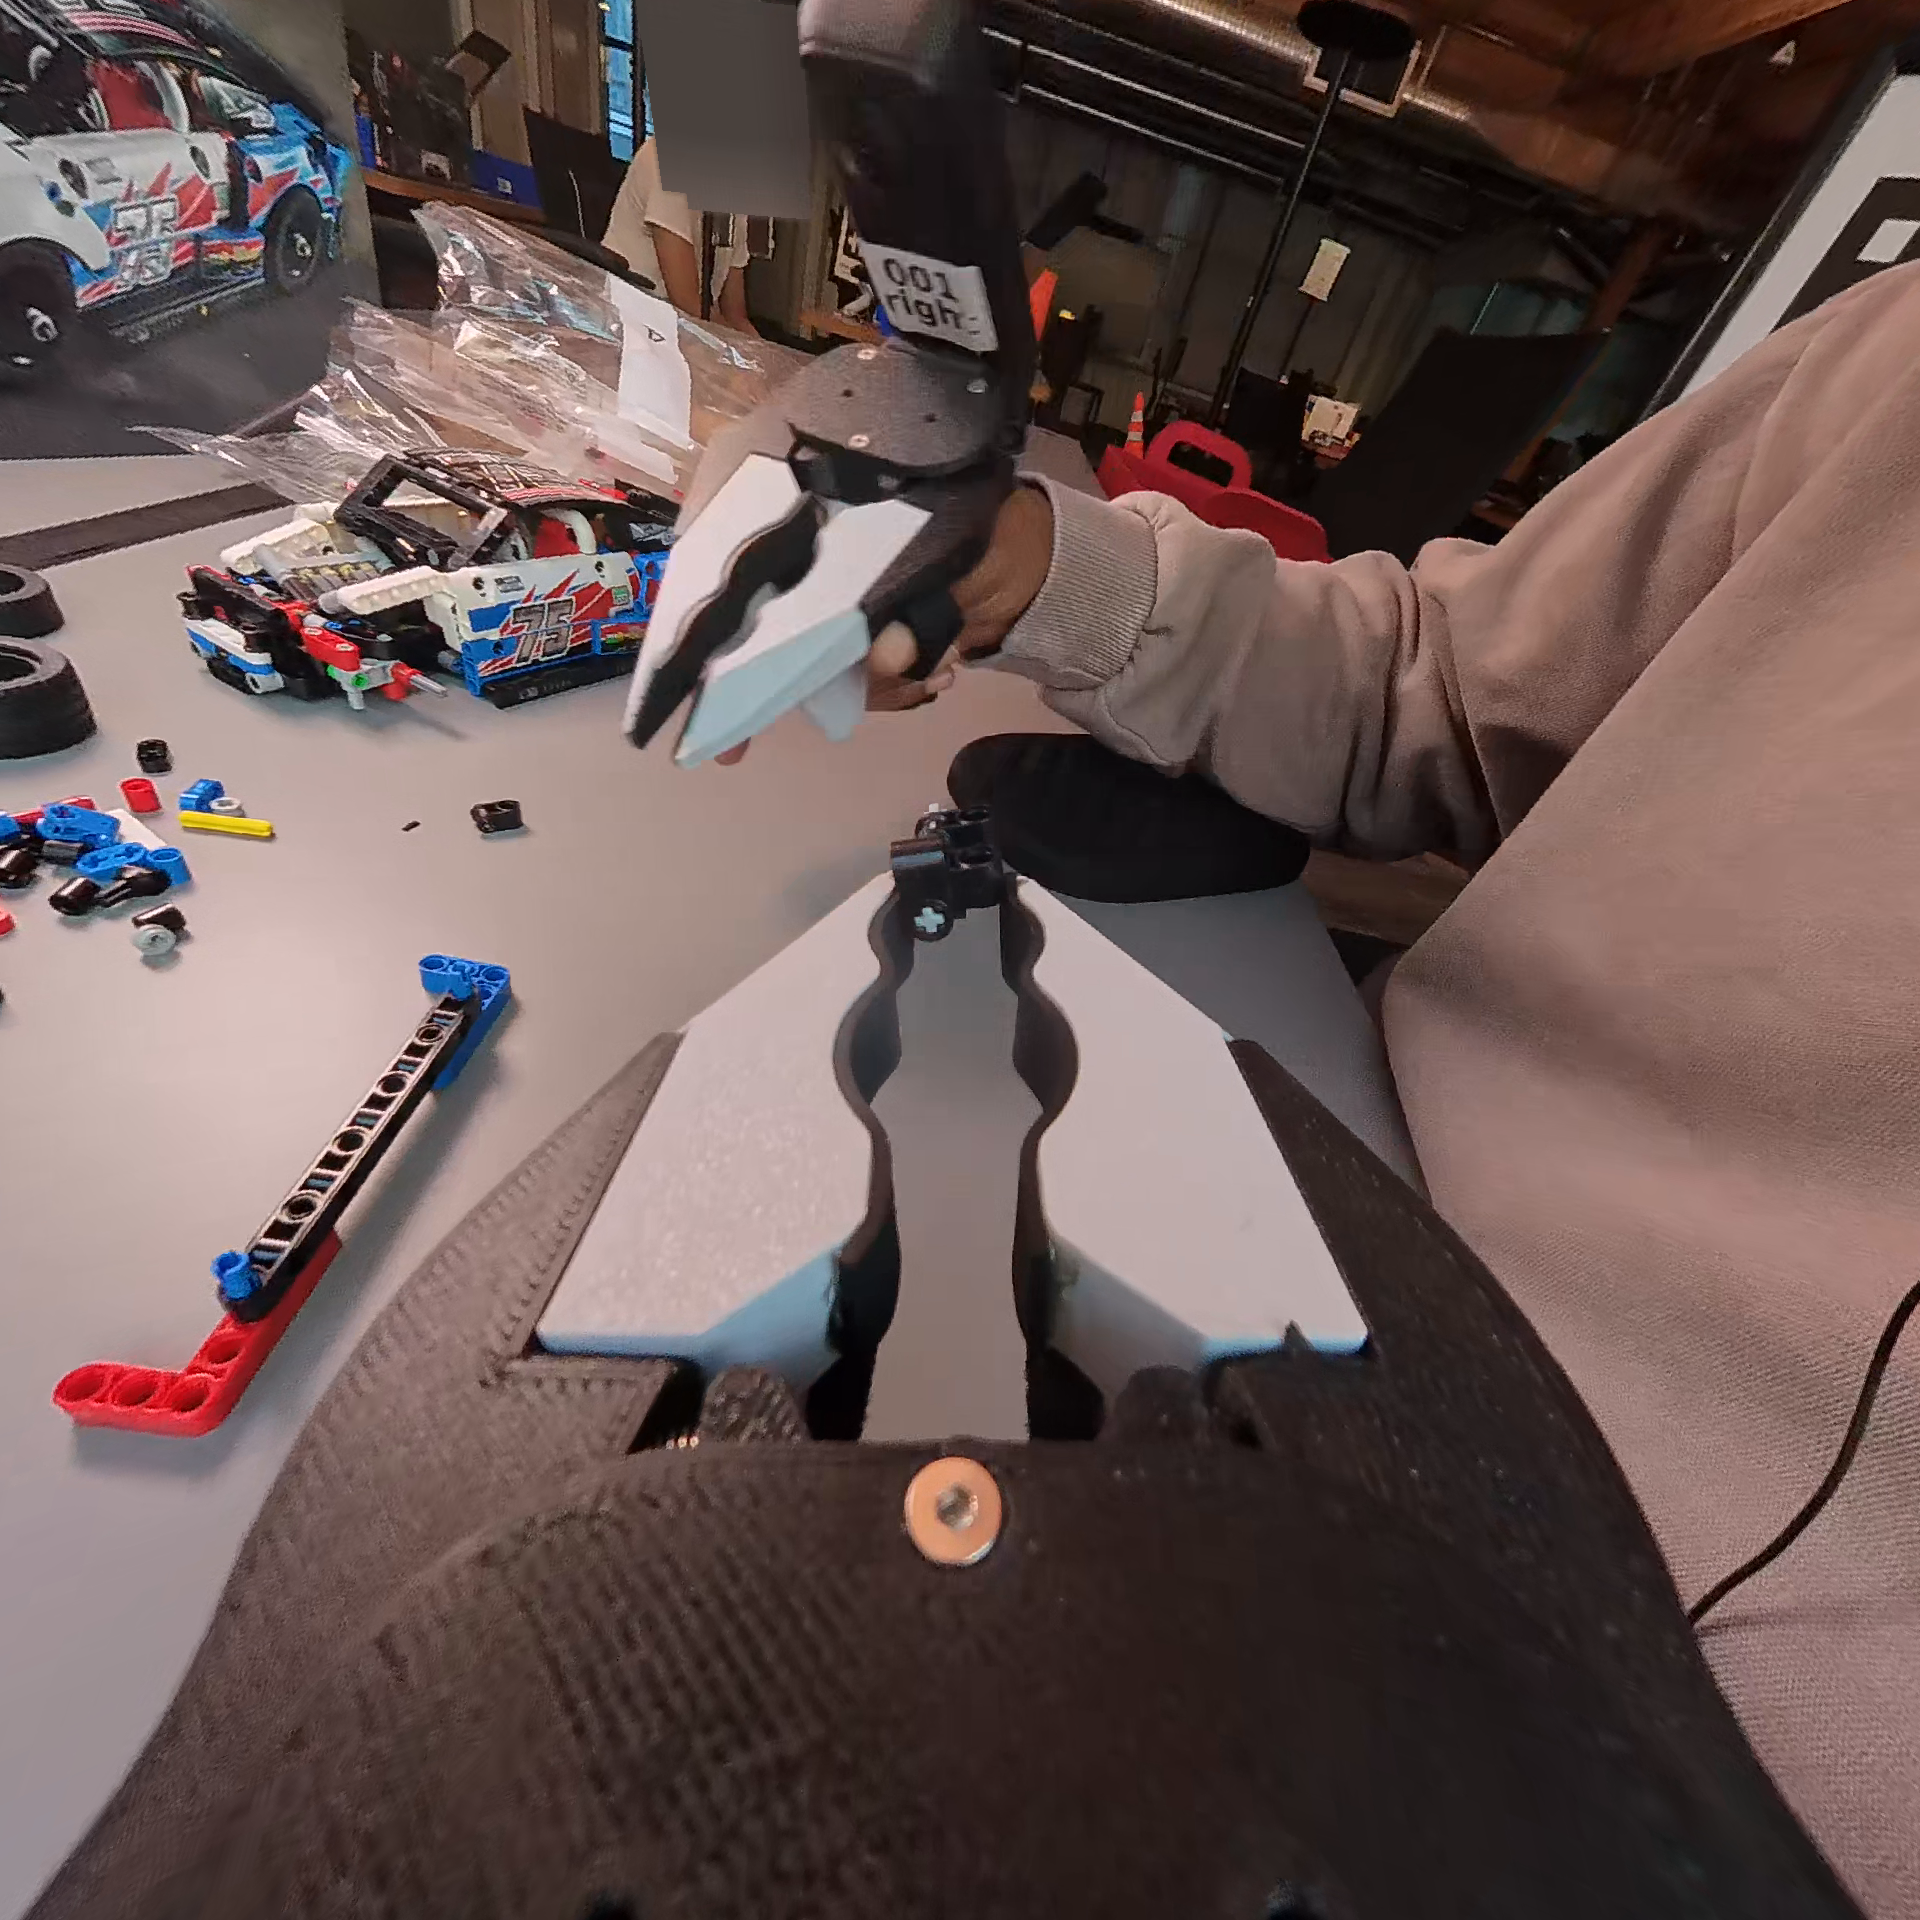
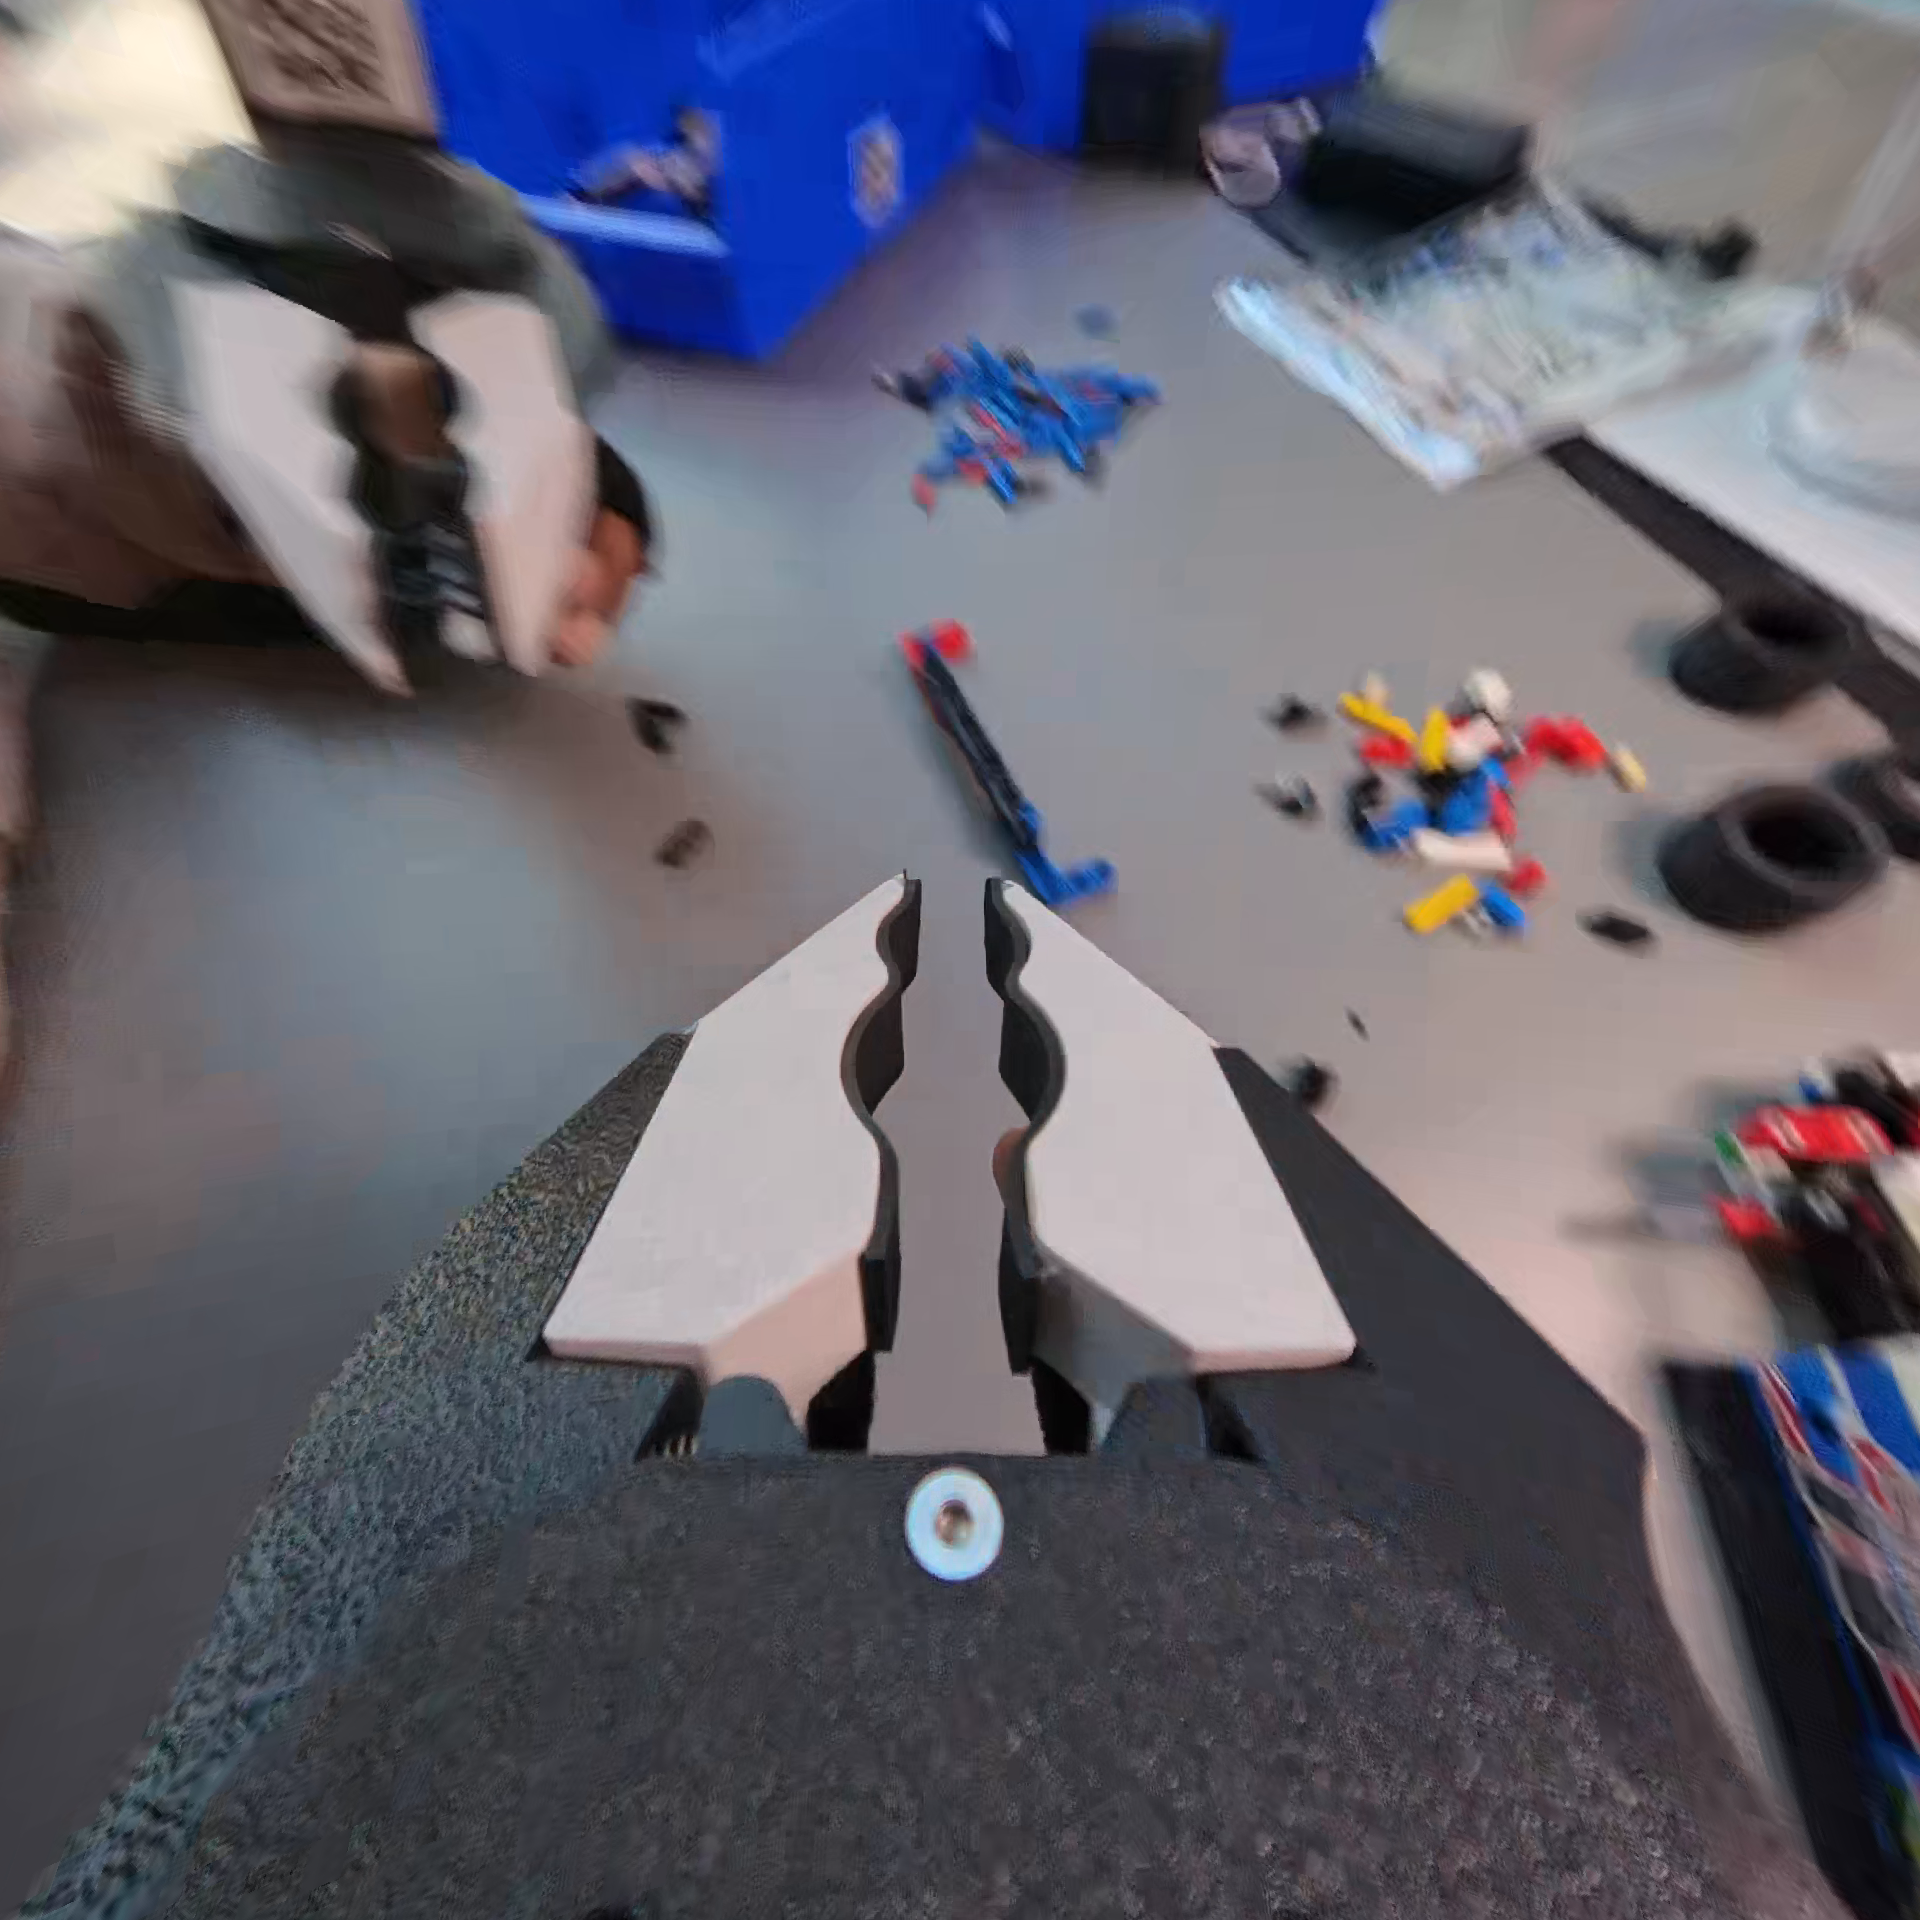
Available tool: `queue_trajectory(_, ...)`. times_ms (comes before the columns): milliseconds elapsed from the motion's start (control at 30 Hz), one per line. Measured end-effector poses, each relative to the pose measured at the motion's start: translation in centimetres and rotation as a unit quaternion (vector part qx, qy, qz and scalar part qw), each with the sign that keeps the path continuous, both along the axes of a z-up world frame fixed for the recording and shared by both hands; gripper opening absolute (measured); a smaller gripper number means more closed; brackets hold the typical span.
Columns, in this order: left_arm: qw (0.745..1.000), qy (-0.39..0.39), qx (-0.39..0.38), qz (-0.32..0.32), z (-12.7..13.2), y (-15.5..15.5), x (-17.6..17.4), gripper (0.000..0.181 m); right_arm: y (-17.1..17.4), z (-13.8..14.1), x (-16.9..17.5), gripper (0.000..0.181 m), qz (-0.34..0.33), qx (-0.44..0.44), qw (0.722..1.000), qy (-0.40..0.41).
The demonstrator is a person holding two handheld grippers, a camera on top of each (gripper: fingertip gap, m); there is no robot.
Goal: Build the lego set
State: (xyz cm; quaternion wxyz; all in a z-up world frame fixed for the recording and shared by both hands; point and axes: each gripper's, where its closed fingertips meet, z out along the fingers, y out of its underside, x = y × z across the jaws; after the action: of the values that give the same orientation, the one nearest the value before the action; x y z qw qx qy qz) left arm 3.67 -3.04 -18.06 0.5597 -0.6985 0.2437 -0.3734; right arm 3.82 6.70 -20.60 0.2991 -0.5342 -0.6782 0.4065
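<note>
A: Where is the part?
B: My left gripper [image 1: 951, 883] pinches the black connector [image 1: 954, 854] at its fingertips, above the table [image 1: 644, 894].
A: And the right gripper [image 2: 951, 885]?
B: Parted, empty; I should approach slowly, aligned.

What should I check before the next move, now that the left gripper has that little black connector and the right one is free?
1. Left gripper clamped on the small black connector piece: ok, held at the fingertips.
2. Right gripper empty: ok, a narrow gap shows between the fingers and nothing sits in it.
3. Long black beam with blue and red ends lying free on the table: ok, nothing rests on it.
4. Partly built car out of the grippers' way: ok, it stands further back.
5. Connector's hole orientation for mating: cannot tell.
6. Right wrist view sharp enough for aiming: not ok, blurred.
</note>
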Motion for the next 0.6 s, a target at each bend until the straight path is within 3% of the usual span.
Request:
queue_trajectory(100, 1.000, -0.002, -0.003, 0.008, -0.1, 0.2, -0.4, 0.015, 6.5, -4.1, 1.3, 0.017, -0.097, 0.045, 0.987, -0.117)
queue_trajectory(200, 1.000, 0.002, -0.009, 0.009, -0.4, 0.3, -0.3, 0.015, 7.8, -5.9, 1.0, 0.020, -0.107, 0.051, 0.980, -0.160)
queue_trajectory(367, 1.000, 0.010, -0.011, 0.005, -0.8, 0.2, -0.1, 0.015, 9.4, -7.3, -0.2, 0.006, -0.125, 0.084, 0.967, -0.204)
queue_trajectory(433, 1.000, 0.009, -0.011, 0.005, -0.7, 0.1, -0.1, 0.015, 7.9, -7.0, -0.4, 0.005, -0.081, 0.086, 0.973, -0.197)
queue_trajectory(600, 1.000, 0.001, -0.017, 0.001, -0.8, 0.1, -0.2, 0.015, -1.0, -6.1, 2.2, 0.005, 0.139, 0.136, 0.971, -0.136)
